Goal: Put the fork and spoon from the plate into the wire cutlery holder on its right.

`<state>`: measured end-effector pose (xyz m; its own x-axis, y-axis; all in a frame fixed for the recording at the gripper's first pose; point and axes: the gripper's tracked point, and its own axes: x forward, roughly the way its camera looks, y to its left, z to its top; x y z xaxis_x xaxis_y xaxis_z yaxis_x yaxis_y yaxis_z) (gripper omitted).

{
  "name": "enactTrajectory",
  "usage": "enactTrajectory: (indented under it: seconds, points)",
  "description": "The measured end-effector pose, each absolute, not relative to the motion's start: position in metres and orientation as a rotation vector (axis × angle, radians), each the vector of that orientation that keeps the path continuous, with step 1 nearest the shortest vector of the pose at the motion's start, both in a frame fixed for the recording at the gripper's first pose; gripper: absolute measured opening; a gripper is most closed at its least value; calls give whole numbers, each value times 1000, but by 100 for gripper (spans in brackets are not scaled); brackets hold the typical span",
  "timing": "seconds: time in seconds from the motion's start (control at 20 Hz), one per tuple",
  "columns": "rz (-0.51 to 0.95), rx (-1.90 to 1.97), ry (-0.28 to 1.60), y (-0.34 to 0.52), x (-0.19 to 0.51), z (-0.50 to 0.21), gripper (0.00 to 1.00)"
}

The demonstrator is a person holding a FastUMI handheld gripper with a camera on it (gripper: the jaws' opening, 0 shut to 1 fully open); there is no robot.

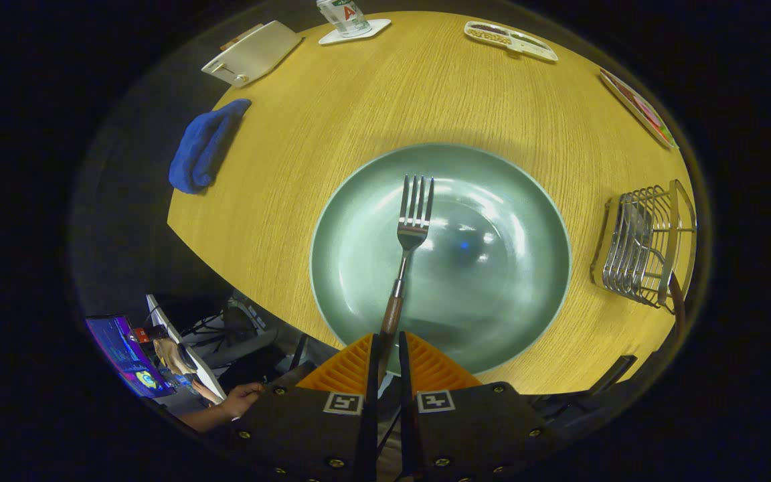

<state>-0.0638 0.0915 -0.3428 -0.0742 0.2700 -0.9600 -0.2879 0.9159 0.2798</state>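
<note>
While the gripper point(385, 348) has its two fingers drawn close together on the brown wooden handle of the silver metal fork point(407, 248), the fork points forward from between them, its tines over the middle of the round grey-green glazed plate point(526, 308); whether it is lifted clear of the plate or only resting there cannot be told. No spoon lies on the plate, and something pale and curved sits inside the chrome wire cutlery holder point(646, 248) standing to the plate's right on the round light-wood table point(332, 120), so the spoon is probably already delivered, though the wires blur it too much to be sure. By that reading the job is about half done: the fork is in hand and the carry across to the holder is left. The path from plate to holder looks open, with only bare table between them. A crumpled blue cloth point(203, 148), a cream flat case point(251, 52), a can on a white coaster point(349, 19), a small white snack tray point(509, 39) and a colourful card point(640, 107) lie well apart from that path. A person's hand point(241, 399) rests below the table edge.
</note>
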Motion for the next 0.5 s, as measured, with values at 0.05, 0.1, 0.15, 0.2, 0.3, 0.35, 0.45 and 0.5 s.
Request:
enactTrajectory:
  seconds: [0.05, 0.1, 0.15, 0.2, 0.3, 0.35, 0.45, 0.5]
  points:
    - [459, -10, 1588, 94, -65, -346, 15]
    - [462, 5, 1592, 97, -66, -346, 15]
    - [458, 5, 1596, 99, -66, -349, 15]
    - [456, 1, 1601, 99, -66, -352, 21]
    - [453, -8, 1612, 100, -68, -357, 21]
    - [453, -8, 1620, 100, -69, -358, 21]
    - [455, -14, 1629, 99, -72, -360, 21]
    - [462, -31, 1635, 97, -74, -359, 21]
